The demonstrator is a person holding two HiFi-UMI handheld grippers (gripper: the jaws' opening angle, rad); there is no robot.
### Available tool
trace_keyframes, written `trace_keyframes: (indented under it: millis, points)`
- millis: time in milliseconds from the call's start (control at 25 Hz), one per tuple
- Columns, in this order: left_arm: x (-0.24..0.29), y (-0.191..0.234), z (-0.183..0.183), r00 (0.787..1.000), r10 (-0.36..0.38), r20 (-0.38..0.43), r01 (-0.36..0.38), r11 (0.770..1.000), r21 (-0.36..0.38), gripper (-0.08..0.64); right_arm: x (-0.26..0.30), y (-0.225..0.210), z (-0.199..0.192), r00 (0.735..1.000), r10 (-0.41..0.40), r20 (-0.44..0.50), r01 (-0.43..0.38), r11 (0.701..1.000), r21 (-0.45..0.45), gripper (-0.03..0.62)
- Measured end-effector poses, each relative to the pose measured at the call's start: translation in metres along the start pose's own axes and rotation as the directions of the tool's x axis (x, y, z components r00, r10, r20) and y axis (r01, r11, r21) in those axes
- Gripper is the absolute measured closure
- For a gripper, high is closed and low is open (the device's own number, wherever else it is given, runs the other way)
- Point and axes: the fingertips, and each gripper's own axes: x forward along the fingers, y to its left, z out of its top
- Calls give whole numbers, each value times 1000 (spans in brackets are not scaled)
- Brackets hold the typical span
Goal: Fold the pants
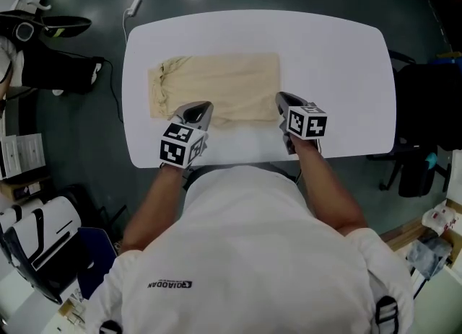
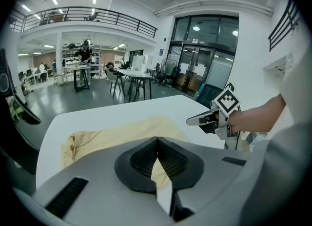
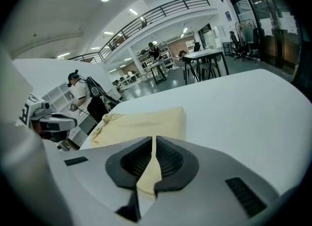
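The person is leaning over a white counter [image 1: 325, 58], holding a pair of tongs in each hand. The pants [image 1: 216, 84], cream-coloured, are lying on the counter's far-left part, folded into a long flat rectangle, with the bunched, wrinkled end pointing to the person's left and the straight edge to the right. Both tools are angling downward at the near long edge of the cloth. The left tongs [image 1: 198, 111] are sitting over that edge, toward the middle of the rectangle. In the left gripper view their jaws are pressing together at the tips, and cream cloth is showing through the opening just behind them; I cannot tell whether any of it is pinched. The right tongs [image 1: 283, 102] are sitting at the near right corner of the pants, just beside the straight edge. In the right gripper view their jaws are standing apart by only a thin slit, with cloth showing below them but nothing clearly gripped. The two tools are staying well apart, one at each side of the person's body, with bare counter stretching away to the right.
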Motion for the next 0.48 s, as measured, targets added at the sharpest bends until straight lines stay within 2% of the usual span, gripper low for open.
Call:
trace_keyframes:
  millis: [280,480]
  points:
    - [4,13,-7,998,46,-36,-47,999,-28,532,35,-30,-15,996,-11,-89,20,995,95,449]
    - [7,15,-19,996,65,-62,-69,996,-54,532,54,-44,-21,993,11,-121,13,981,193,400]
